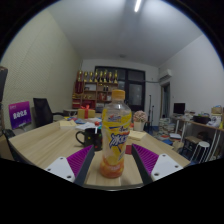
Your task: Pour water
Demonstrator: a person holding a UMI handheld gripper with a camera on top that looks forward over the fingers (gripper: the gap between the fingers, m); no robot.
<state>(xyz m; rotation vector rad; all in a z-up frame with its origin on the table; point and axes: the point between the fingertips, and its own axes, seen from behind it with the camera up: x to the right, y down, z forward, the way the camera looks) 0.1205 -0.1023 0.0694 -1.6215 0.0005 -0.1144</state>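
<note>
A clear plastic bottle point(116, 130) with an orange cap, a yellow label and orange drink stands upright on the light wooden table point(45, 142). It stands between my gripper's point(115, 163) fingers, near their tips, with a gap at each side. The gripper is open; its purple pads point(80, 160) flank the bottle's base. A black mug point(88, 136) stands on the table just beyond and left of the bottle, its inside hidden.
A purple box point(19, 115) and a black chair point(42, 109) are at the table's far left. A shelf with items point(98, 92) stands at the back wall. Desks with a monitor point(180, 108) and a stool point(203, 150) are at the right.
</note>
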